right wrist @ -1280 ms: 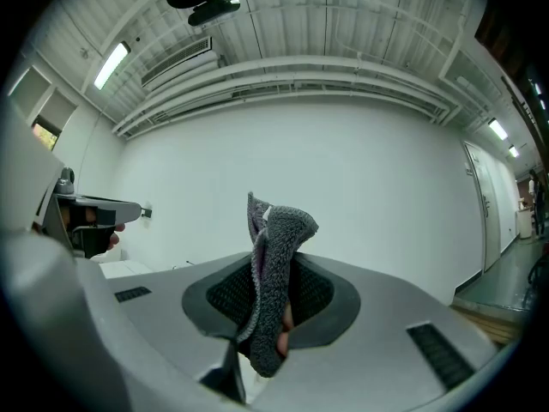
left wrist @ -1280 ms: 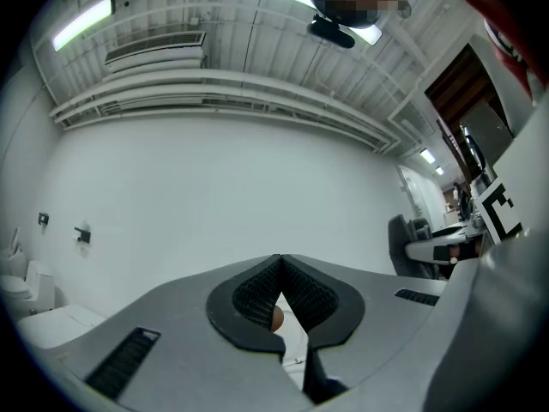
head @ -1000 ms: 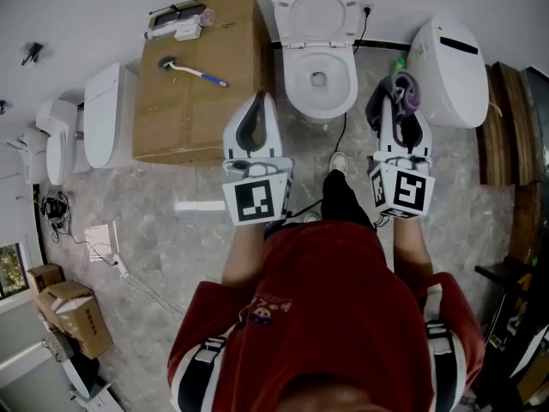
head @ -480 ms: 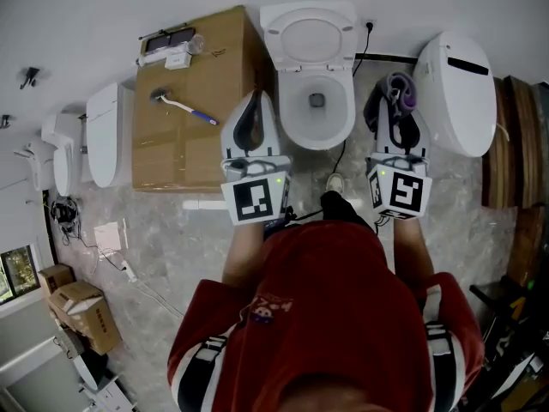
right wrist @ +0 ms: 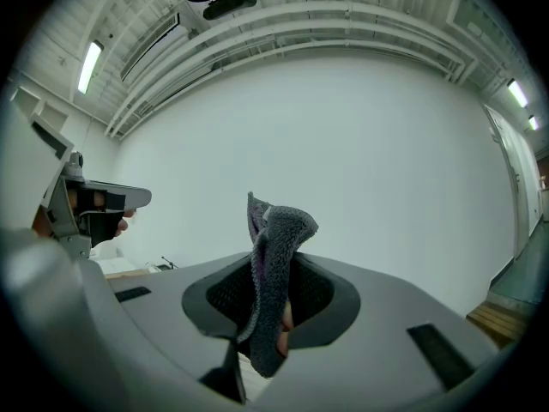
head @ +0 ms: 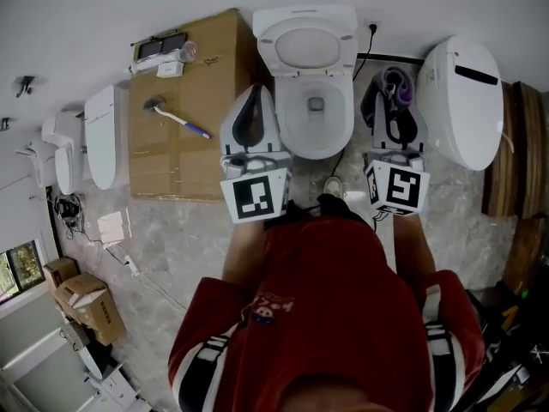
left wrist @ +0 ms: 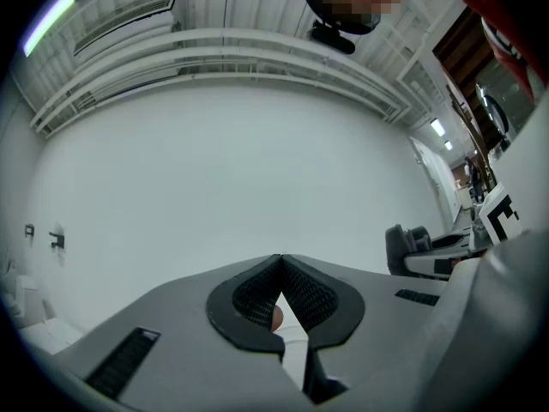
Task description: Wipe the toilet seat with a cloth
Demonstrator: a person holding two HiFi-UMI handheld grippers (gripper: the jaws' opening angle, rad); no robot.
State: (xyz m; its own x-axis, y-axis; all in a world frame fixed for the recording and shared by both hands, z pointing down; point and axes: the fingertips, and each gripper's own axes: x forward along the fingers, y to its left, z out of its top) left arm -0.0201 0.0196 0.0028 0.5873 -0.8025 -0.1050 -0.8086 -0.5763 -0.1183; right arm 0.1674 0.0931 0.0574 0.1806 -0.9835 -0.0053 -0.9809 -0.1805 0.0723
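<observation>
Two claws are held out, one on each side of the single open toilet (head: 316, 148). The left claw (left wrist: 280, 260) is pressed together with nothing in it. The right claw (right wrist: 274, 269) pinches one grey-purple cloth (right wrist: 276, 226), which sticks up from its tips – not touching the toilet seat (head: 290, 125). One brush (head: 176, 117) lies on one large cardboard box (head: 202, 157) at the left – one closed toilet (head: 463, 93) stands at the right.

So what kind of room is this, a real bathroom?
Likely a test or storage space, not a home bathroom: the open toilet stands in a row with a closed toilet along a bare white wall, a large cardboard box sits beside it, and loose cables lie on the floor.
</observation>
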